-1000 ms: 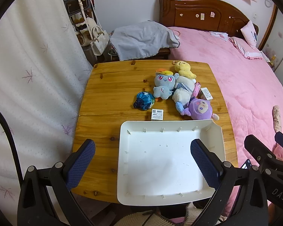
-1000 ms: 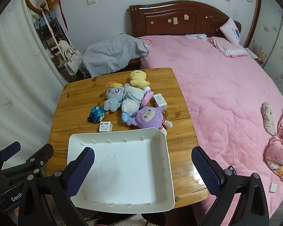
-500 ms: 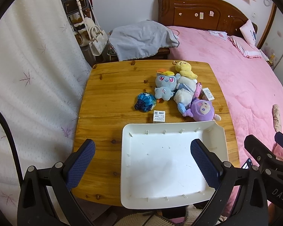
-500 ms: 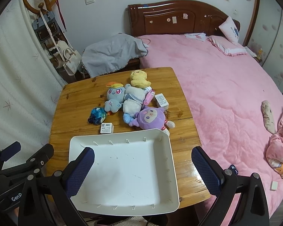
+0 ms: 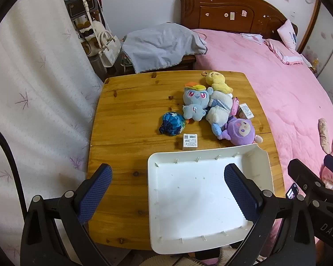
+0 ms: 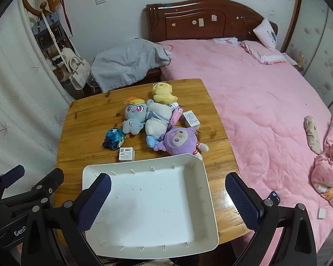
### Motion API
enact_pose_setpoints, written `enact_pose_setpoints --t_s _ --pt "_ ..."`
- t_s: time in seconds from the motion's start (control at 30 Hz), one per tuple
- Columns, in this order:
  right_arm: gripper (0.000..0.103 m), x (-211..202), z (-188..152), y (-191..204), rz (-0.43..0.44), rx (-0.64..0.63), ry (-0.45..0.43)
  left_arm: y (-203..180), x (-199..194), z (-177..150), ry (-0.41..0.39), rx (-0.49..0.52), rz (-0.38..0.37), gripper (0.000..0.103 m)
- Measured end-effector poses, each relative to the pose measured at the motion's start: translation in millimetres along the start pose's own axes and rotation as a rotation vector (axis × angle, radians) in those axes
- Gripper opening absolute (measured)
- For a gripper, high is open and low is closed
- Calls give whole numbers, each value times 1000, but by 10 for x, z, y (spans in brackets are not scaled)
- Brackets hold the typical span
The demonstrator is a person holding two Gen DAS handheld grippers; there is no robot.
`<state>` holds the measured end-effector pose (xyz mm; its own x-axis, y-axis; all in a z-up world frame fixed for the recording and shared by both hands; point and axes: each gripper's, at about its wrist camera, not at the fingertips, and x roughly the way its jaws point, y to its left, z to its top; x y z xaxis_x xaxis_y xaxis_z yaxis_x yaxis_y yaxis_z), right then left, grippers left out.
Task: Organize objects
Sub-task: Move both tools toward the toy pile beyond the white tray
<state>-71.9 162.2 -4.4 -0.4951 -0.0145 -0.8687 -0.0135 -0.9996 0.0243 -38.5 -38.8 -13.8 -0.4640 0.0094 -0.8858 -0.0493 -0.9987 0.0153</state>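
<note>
Left gripper (image 5: pixel 167 185): the blue-padded jaws are spread wide apart; nothing is held or touched. It is raised above the near edge of the round-cornered wooden table (image 5: pixel 131 113), one finger over bare wood, the other over the tray.
Right gripper (image 6: pixel 168 196): the jaws are likewise set wide apart, with nothing gripped. One finger is seen over the tray, the other over the table's right edge.
White rectangular plastic tray (image 5: pixel 195 201): it is placed at the near side of the table and is seen with nothing inside; its near edge overhangs the table.
Small white box with a printed label (image 5: pixel 190 141): it is laid on the wood just beyond the tray's far rim.
Blue patterned pouch (image 5: pixel 172 123): it is set just beyond the small box.
Soft toys: a light-blue pony plush (image 5: pixel 195 103), a yellow plush (image 5: pixel 217 82), a white-and-blue plush (image 5: pixel 218 110) and a purple round-headed plush (image 5: pixel 242 132) are heaped together, touching; the purple one is nearest the tray's far corner.
Second white carton (image 5: pixel 246 111): it is laid beside the heap, towards the pink-covered bed (image 5: pixel 277 84).
</note>
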Motion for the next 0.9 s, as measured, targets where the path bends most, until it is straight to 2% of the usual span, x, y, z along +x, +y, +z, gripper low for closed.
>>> enact_pose_setpoints --t_s 0.63,0.9 --pt "103 -37 -5 229 -67 19 -16 179 104 103 -23 44 -51 101" --pt "103 33 137 87 -77 31 -24 305 338 353 -27 35 10 101"
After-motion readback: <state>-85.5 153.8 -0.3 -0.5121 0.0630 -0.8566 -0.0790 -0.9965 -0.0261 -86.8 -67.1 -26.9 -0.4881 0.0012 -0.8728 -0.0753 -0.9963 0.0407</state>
